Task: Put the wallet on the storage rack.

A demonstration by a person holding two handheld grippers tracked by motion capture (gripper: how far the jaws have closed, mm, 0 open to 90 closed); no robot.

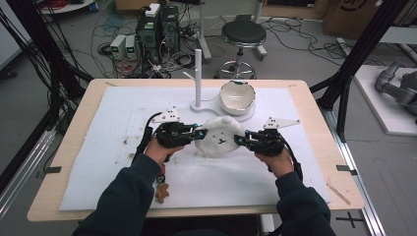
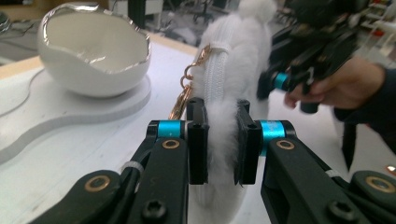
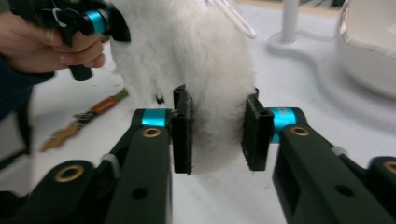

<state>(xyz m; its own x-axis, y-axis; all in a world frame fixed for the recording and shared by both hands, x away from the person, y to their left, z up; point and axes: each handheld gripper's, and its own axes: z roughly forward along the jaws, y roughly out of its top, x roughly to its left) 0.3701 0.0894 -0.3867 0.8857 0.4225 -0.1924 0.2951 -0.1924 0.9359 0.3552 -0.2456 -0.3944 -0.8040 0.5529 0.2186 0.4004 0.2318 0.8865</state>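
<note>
- Fluffy white pouch [image 1: 219, 136], pinched from both sides near the middle of the white mat [image 1: 123, 113], face side up with little dark dots for eyes.
- Left gripper [image 2: 218, 140] clamped on its furry edge, pads squashing the fur flat; white zipper strip and a gold clasp [image 2: 187, 93] just above the jaws.
- Right gripper [image 3: 217, 135] biting the opposite edge, jaws sunk into the fluff, so pinching too.
- Just behind the pouch: cracked-egg-shaped white bowl [image 1: 237, 96] with a silvery rim, sitting on a flat white base [image 1: 216, 105] with a tall white post [image 1: 198, 76].
- Near the table's front edge, by the left sleeve: small brown charm thing [image 1: 162, 191], too small to make out.
- Beyond the table: round black stool [image 1: 243, 34], computer boxes, cable mess on the floor.
</note>
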